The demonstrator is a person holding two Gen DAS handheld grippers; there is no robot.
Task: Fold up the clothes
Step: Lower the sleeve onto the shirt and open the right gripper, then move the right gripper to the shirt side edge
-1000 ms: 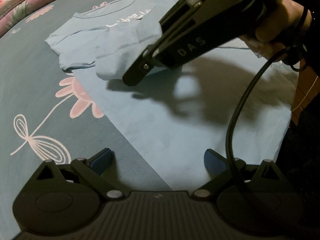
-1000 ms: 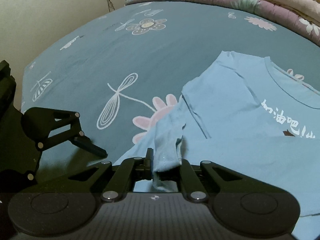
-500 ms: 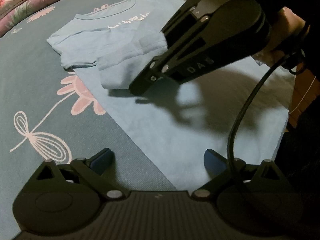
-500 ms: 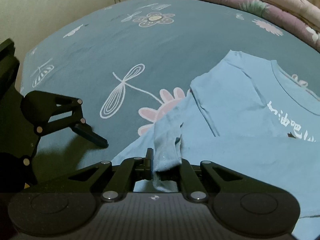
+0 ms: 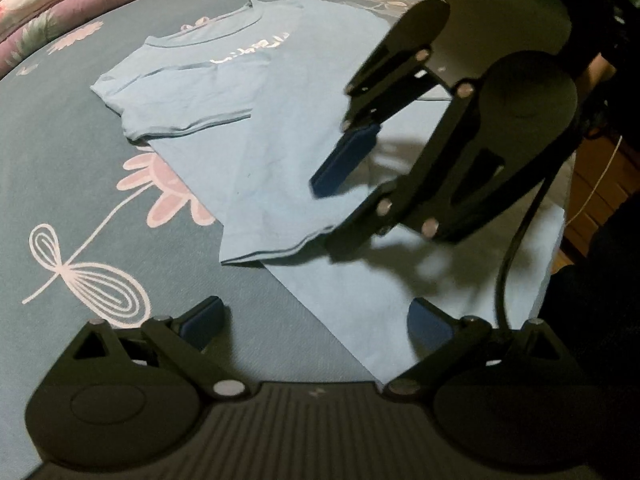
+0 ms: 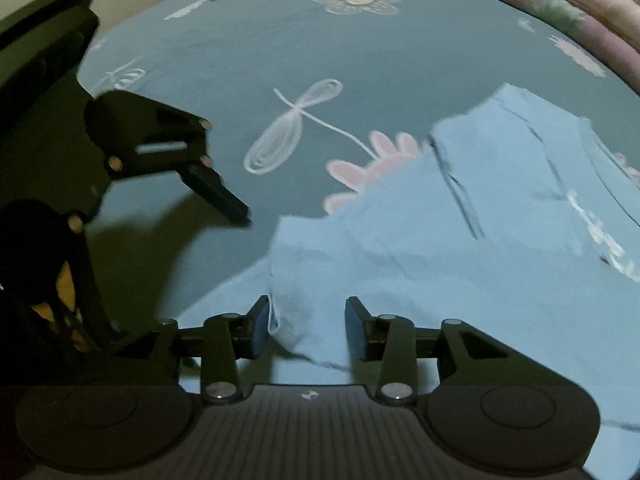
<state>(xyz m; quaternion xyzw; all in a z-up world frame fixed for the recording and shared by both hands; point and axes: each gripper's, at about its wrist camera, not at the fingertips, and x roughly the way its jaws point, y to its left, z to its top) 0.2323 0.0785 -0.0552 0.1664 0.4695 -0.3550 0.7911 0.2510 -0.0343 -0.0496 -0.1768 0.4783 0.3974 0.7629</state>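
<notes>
One light-blue T-shirt (image 5: 224, 92) lies flat on the bed (image 5: 60, 168), its collar toward the far edge where the rolled quilt (image 5: 48, 4) lies and its hem toward the near edge. Its long axis runs from far to near, slanting a little toward the near right corner. One side has been folded in over the body — the folded flap (image 5: 276, 184) ends in a doubled hem line just beside the right gripper (image 6: 306, 326).

The right gripper's jaws are opening. The flap's corner lies between them in the right wrist view; it may brush the left pad, but neither pad presses on it. The cloth is released, not grasped. The left gripper (image 5: 316, 324) hangs spread wide and empty over the shirt's near hem edge. One of its pads is over bare sheet and the other over blue cloth, with nothing pinched.

The coming move likely turns on this — the unfolded half of the shirt lies away from the folded flap, toward the right edge of the bed and under the right gripper's body and shadow. So the right hand is the nearer one for that side, while the left is nearer the hem.

Count: one shirt, two grippers, one quilt roll. Several printed flowers and dragonflies decorate the sheet.
</notes>
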